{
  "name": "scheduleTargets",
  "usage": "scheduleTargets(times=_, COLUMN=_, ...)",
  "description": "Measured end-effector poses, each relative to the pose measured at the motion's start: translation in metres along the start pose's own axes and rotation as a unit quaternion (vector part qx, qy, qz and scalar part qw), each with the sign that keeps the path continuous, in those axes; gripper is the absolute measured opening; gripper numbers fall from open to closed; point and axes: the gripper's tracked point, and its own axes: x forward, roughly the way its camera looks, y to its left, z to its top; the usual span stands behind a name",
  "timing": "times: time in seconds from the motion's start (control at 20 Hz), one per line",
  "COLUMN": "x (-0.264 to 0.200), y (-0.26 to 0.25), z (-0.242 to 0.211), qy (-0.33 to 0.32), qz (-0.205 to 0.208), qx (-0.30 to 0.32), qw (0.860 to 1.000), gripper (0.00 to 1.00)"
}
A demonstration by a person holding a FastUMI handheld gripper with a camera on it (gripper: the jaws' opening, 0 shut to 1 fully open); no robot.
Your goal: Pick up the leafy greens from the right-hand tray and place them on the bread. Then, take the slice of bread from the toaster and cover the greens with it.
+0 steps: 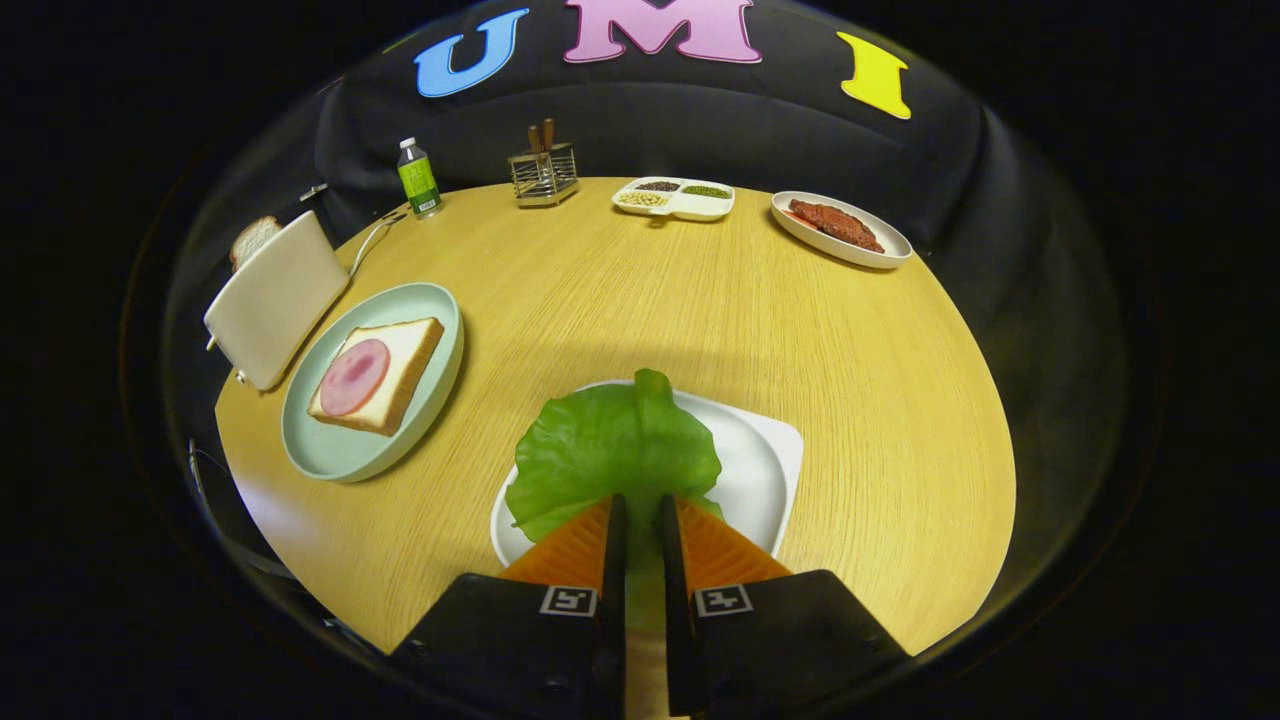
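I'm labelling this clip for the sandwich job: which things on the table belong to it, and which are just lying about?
Belong to the job:
- lettuce leaf, pinched between the gripper fingers over the white tray
- bread with ham on the green plate
- toaster holding a bread slice

Just lying about:
- green bottle
- utensil rack
- divided dish
- plate of meat

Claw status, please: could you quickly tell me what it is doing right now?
Claw: closed on the near edge of the ruffled green lettuce leaf, over the white square tray.

Claw (640, 510), black housings, square fiducial markers, ridged pads
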Motion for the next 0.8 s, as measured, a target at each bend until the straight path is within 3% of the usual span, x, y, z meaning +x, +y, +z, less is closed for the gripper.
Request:
scheduleTargets(times=0.05, x=0.002, y=0.000, z=0.000, qy=0.005, qz=0.001, qx=0.002, qw=1.000, gripper=0.12)
scheduleTargets(times=0.2, x=0.000, y=0.001, z=0.000, qy=0.012, qz=0.005, qx=-0.003, qw=1.000, gripper=0.07)
scheduleTargets(times=0.4, x=-0.007, y=0.000, z=0.007, qy=0.022, qz=0.013, qx=0.021, qw=0.999, gripper=0.07)
scheduleTargets(times=0.8, x=-0.067, y=0.019, z=0.065, qy=-0.041, qz=0.027, qx=0.052, qw=0.997, gripper=0.06)
